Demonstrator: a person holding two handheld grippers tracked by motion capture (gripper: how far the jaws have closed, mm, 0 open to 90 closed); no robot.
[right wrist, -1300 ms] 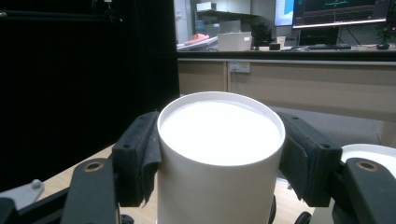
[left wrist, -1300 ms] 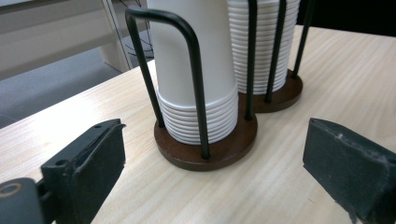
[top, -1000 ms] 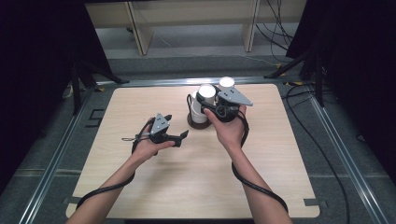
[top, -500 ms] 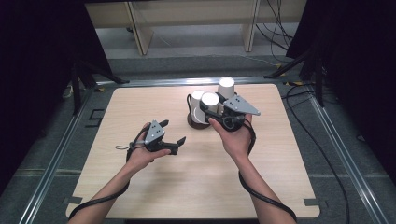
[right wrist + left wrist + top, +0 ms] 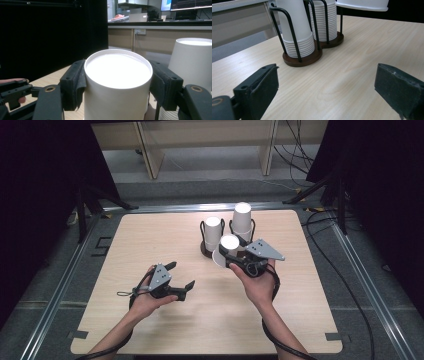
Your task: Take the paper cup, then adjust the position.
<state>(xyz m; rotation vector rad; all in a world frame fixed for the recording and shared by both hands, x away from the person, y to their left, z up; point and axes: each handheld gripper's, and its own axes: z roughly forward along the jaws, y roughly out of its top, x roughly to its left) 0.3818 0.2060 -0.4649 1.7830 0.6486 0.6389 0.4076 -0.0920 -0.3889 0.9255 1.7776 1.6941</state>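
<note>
held cup (image 5: 362,4) cropped — stacks' (image 5: 298,27) tops too

A pale wooden bench (image 5: 150,245) stands on grey floor (image 5: 380,310); loose black cables (image 5: 295,140) lie far right.

Light wood table (image 5: 165,235) on grey floor (image 5: 200,175), metal rails (image 5: 60,285) along sides. Black curtains (image 5: 45,180) left and right. Pale wood cabinet legs (image 5: 145,145) at back, black cables (image 5: 300,145) on floor. Far off: counter (image 5: 155,32), wall socket (image 5: 140,31), bright screens (image 5: 185,5).
</note>
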